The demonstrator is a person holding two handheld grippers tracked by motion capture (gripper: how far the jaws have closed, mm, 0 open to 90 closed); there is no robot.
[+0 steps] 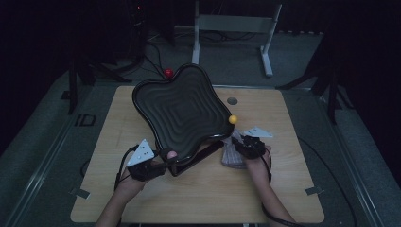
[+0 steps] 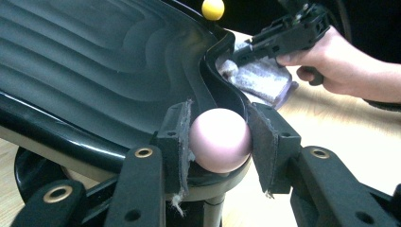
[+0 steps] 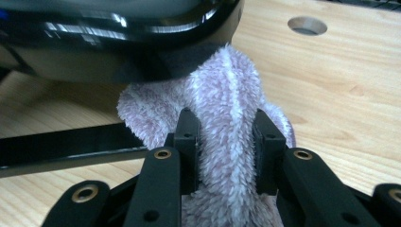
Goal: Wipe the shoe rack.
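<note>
A black wavy tray [image 1: 182, 111] stands tilted on a stand, with small balls at its corners. My left gripper [image 2: 220, 127] is shut on the pink ball [image 2: 220, 139] at the tray's near corner; from above it [image 1: 165, 163] sits at the tray's front left. My right gripper [image 3: 226, 137] is shut on a fluffy lilac cloth [image 3: 227, 109], whose top presses against the underside of the tray's glossy rim [image 3: 118, 33]. From above, that gripper [image 1: 239, 141] and cloth [image 1: 231, 158] are at the tray's front right, below a yellow ball [image 1: 232, 119].
A red ball [image 1: 168, 73] tops the tray's far corner. The wooden table [image 1: 283, 189] has a round hole [image 1: 231, 100] behind the tray. The stand's black bar [image 3: 61, 146] lies low beside the cloth. A white frame [image 1: 236, 23] stands on the floor beyond.
</note>
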